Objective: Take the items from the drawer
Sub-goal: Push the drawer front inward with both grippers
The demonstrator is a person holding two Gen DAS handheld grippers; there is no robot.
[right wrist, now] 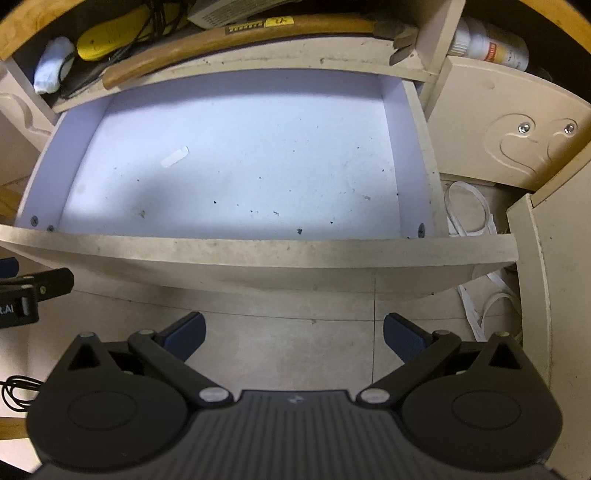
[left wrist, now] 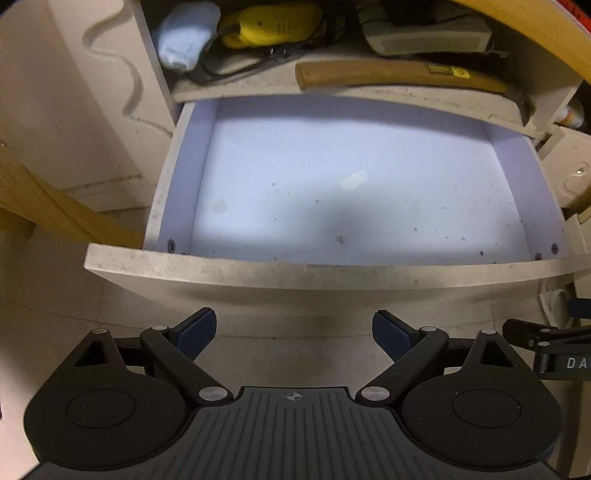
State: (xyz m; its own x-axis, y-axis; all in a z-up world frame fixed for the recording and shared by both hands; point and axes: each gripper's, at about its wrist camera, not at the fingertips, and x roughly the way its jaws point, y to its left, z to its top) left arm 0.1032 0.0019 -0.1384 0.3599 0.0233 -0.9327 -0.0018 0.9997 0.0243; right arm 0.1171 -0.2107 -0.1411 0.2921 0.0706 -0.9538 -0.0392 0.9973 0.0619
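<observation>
The drawer (left wrist: 306, 275) is pulled out, with a pale lilac floor that holds only specks and a small strip of tape (left wrist: 353, 180). It also shows in the right wrist view (right wrist: 258, 251), with the same tape (right wrist: 175, 156). My left gripper (left wrist: 294, 334) is open and empty, held above the floor in front of the drawer's front panel. My right gripper (right wrist: 294, 334) is open and empty, also in front of the panel. Part of the right gripper (left wrist: 546, 347) shows at the right edge of the left wrist view, and part of the left gripper (right wrist: 26, 291) at the left edge of the right wrist view.
On the shelf above the drawer lie a wooden-handled hammer (left wrist: 399, 75), a yellow device (left wrist: 273, 24), a white cloth (left wrist: 184, 35), black cables and a grey box (left wrist: 424, 37). A white bottle (right wrist: 491, 46) and white cords (right wrist: 469, 214) are at the right. A wooden leg (left wrist: 48, 206) stands at the left.
</observation>
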